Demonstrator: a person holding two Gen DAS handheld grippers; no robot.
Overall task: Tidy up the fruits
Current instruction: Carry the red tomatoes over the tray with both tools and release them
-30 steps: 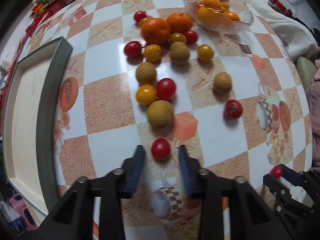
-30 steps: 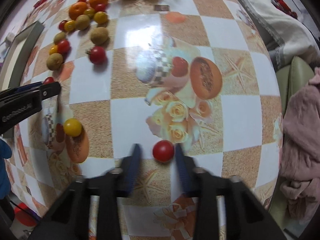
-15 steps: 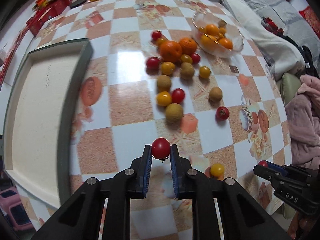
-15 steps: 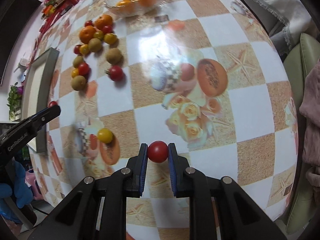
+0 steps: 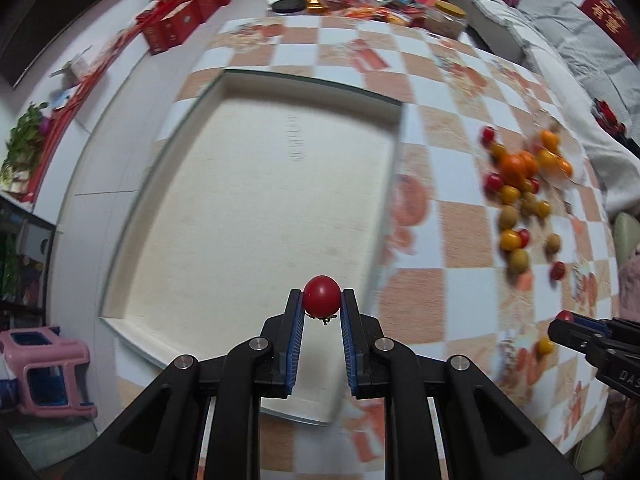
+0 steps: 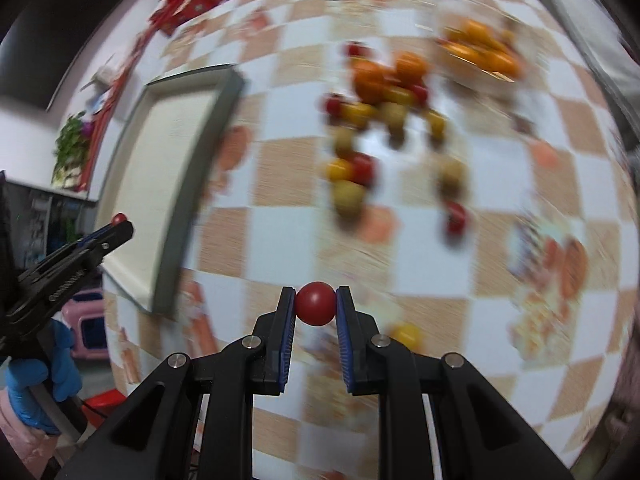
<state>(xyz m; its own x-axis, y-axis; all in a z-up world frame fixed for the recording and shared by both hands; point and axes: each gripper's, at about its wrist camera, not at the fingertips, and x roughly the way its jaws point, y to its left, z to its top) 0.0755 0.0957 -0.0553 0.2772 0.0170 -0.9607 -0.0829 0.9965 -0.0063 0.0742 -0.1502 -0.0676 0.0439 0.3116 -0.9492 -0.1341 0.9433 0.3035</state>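
Observation:
My left gripper [image 5: 321,300] is shut on a red cherry tomato [image 5: 321,296] and holds it in the air over the near right part of the shallow rectangular tray [image 5: 248,208]. My right gripper [image 6: 316,304] is shut on another red cherry tomato [image 6: 315,303] and holds it above the checkered table, right of the tray [image 6: 160,168]. A loose pile of oranges, yellow and red tomatoes and brown fruits [image 6: 376,120] lies on the table beyond; it also shows in the left wrist view [image 5: 520,200]. The right gripper's tip shows in the left wrist view [image 5: 568,320].
A glass bowl of orange fruits [image 6: 480,52] stands at the far right of the table. A single yellow tomato [image 6: 406,334] lies near my right gripper. Red boxes and packets [image 5: 180,20] crowd the far table edge. A pink stool [image 5: 44,372] stands on the floor at left.
Both grippers have lifted with their tomatoes. The left one has swung left over the tray. The right one has swung left toward the tray. Both views are blurred by motion.

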